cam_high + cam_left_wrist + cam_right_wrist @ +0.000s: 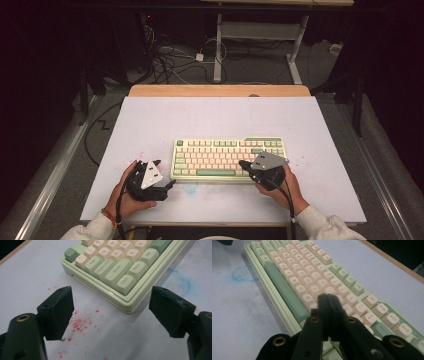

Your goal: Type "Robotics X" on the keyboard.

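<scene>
A pale green keyboard (229, 159) with cream and green keys lies at the middle of the white table. My left gripper (166, 173) is open just off its near-left corner, with nothing between the jaws. In the left gripper view the two black jaws (112, 298) stand wide apart on either side of the keyboard (120, 267) corner by the Ctrl key. My right gripper (243, 164) is shut, its tip over the keys at the lower right of the board. In the right gripper view the closed jaws (327, 298) point along the keyboard (307, 277) just above the letter rows, holding nothing.
The white table sheet (210, 117) carries red specks (80, 323) and a blue smudge (242, 273) in front of the keyboard. A wooden edge (220, 90) runs along the far side. Cables (167, 60) and a desk frame (218, 45) lie on the floor beyond.
</scene>
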Tool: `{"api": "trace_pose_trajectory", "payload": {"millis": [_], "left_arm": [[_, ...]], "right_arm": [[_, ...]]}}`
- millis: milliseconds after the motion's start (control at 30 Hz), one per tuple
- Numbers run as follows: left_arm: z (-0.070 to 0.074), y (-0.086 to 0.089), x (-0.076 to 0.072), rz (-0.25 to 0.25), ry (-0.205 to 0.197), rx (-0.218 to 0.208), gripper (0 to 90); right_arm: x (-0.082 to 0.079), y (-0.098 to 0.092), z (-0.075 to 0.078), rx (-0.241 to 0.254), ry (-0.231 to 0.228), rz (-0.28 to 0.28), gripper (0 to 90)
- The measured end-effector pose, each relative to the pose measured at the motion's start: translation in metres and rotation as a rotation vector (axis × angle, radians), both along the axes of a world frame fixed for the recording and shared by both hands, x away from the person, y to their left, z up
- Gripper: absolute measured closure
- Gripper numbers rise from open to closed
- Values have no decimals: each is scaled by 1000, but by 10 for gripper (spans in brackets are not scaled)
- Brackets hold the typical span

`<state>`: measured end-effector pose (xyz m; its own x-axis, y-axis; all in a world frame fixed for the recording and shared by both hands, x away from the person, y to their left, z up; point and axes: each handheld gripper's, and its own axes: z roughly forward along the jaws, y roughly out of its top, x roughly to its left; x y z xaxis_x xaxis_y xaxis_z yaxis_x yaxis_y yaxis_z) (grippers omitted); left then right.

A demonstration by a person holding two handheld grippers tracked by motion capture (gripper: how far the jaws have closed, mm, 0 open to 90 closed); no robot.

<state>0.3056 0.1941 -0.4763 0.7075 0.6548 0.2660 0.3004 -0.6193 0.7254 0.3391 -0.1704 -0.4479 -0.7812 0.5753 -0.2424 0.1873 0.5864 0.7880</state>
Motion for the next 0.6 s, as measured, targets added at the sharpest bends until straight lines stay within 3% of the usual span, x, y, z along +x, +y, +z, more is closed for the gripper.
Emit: {"api": "trace_pose_trajectory", "payload": {"millis": [333, 600], "left_arm": [[0, 1, 0, 3, -4, 2, 194], [0, 1, 0, 0, -4, 10, 194]], "right_arm": [[5, 25, -9, -29, 20, 49, 900], [3, 35, -16, -58, 36, 72, 900]]}}
